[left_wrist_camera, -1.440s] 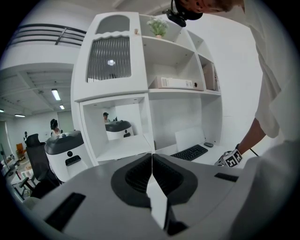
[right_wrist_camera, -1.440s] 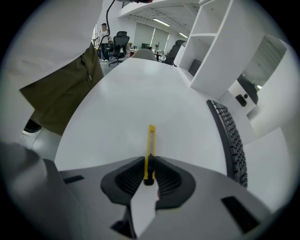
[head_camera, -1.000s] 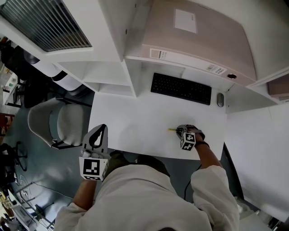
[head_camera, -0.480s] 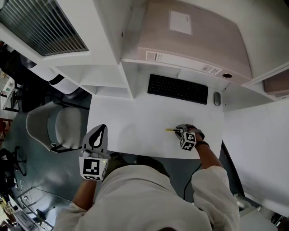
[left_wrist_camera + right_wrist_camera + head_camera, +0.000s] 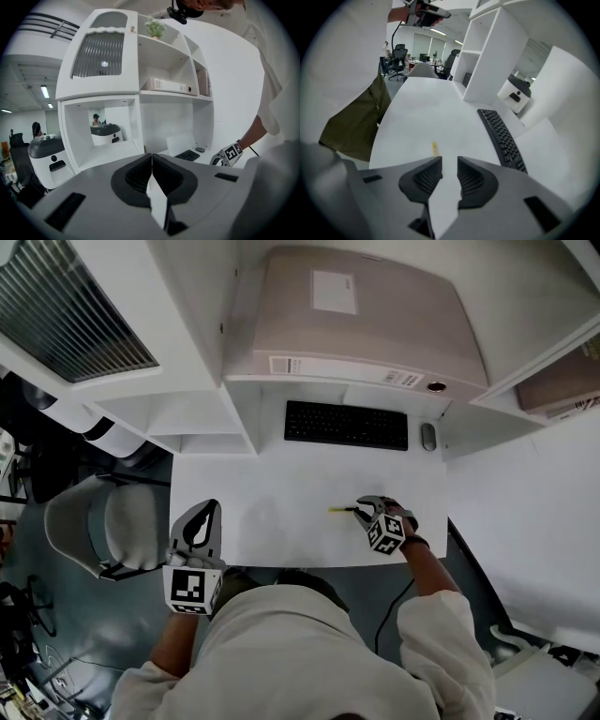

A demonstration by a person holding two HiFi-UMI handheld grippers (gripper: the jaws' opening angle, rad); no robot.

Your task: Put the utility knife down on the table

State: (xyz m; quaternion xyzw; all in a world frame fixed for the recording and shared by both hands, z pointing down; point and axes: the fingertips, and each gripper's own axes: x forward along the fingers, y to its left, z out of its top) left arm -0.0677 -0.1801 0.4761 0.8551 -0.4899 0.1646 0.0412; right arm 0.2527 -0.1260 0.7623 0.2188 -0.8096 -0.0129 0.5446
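The yellow utility knife [image 5: 339, 510] lies flat on the white table [image 5: 272, 493], just left of my right gripper [image 5: 364, 509]. In the right gripper view the knife [image 5: 435, 149] shows on the tabletop past the left jaw, partly hidden by it. My right gripper [image 5: 449, 161] hangs above the table, open, with nothing between its pads. My left gripper [image 5: 208, 510] is held off the table's front left corner. Its jaws [image 5: 152, 157] are shut together on nothing. The right gripper [image 5: 228, 153] also shows far right in the left gripper view.
A black keyboard [image 5: 346, 425] and a mouse [image 5: 428, 436] sit at the back of the table under a shelf. A large beige box [image 5: 361, 320] rests on that shelf. A grey chair [image 5: 98, 521] stands left of the table.
My right gripper has lifted off the table and more of the knife now shows lying to its left. The left gripper has barely shifted.
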